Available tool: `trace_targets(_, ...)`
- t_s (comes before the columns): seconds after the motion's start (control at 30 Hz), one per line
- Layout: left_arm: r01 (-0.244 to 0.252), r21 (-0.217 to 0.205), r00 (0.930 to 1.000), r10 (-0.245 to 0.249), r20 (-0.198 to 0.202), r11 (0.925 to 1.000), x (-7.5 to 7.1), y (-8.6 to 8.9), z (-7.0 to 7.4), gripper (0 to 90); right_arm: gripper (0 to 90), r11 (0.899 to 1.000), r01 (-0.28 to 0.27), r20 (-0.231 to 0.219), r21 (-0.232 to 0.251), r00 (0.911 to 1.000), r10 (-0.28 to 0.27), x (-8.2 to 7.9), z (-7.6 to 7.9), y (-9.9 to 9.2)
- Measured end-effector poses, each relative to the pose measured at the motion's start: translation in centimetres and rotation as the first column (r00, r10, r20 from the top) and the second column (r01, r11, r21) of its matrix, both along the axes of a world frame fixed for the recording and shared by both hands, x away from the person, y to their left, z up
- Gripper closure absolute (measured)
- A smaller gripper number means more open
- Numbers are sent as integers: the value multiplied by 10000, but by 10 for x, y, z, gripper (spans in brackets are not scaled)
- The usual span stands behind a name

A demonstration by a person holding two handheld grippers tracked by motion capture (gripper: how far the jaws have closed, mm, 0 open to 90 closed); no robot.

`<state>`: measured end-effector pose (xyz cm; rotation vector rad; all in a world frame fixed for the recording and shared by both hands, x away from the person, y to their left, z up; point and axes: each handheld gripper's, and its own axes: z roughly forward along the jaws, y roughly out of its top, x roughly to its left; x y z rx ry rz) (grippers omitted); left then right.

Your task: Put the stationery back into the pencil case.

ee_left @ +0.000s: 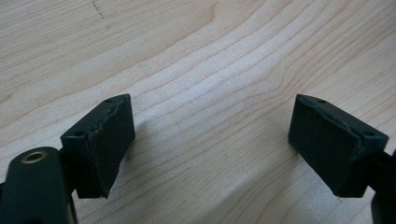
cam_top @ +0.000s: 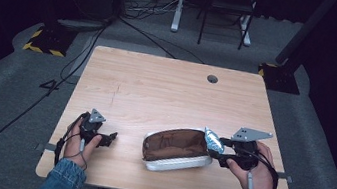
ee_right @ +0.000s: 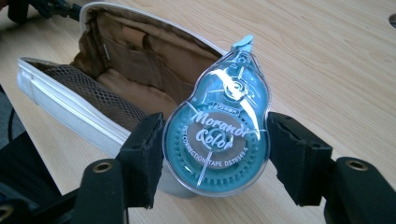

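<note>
In the high view, the right gripper (cam_top: 213, 144) is sitting in the lower right of the frame, its jaws clamping a teal correction tape dispenser (cam_top: 212, 139) and holding it just at the right end of an open pencil case (cam_top: 176, 150). The case is lying on the wooden table (cam_top: 167, 89) in the lower middle of the frame, its white shell spread open and its brown lining facing up. In the right gripper view, the dispenser (ee_right: 219, 135) is filling the centre of the frame, both black pads pressing on its rounded sides while its narrow tip is pointing toward the top; the pencil case (ee_right: 107, 70) is lying behind it in the upper left, showing a mesh pocket along its near wall. The left gripper (cam_top: 110, 139) is resting in the lower left of the high view, well apart from the case. In the left gripper view, its jaws are standing wide apart above bare wood (ee_left: 201, 70), with nothing between them.
</note>
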<state>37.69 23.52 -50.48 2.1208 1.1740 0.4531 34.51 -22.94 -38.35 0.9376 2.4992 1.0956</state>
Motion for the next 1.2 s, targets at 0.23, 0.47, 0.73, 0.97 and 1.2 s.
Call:
trace_targets(0.23,-9,0,10000,9,-11,10000,0,0,0,148,390,9988,-486,12,-28,9988,486,3,2,16)
trace_targets(0.47,-6,1,10000,6,-11,10000,0,0,0,148,390,9960,-893,-14,-14,9960,893,7,2,29)
trace_targets(0.73,-158,-31,9999,158,-14,9999,-2,-1,0,148,389,9905,-1375,-189,38,9903,1375,9,-1,43)
trace_targets(0.97,-155,-27,9999,155,-9,9999,-2,-1,0,148,390,9836,-1795,-561,158,9820,1801,10,-5,53)
trace_targets(1.2,-160,-18,9999,160,-23,9999,-2,-1,0,148,389,9769,-2123,-951,236,9723,2136,9,-9,60)
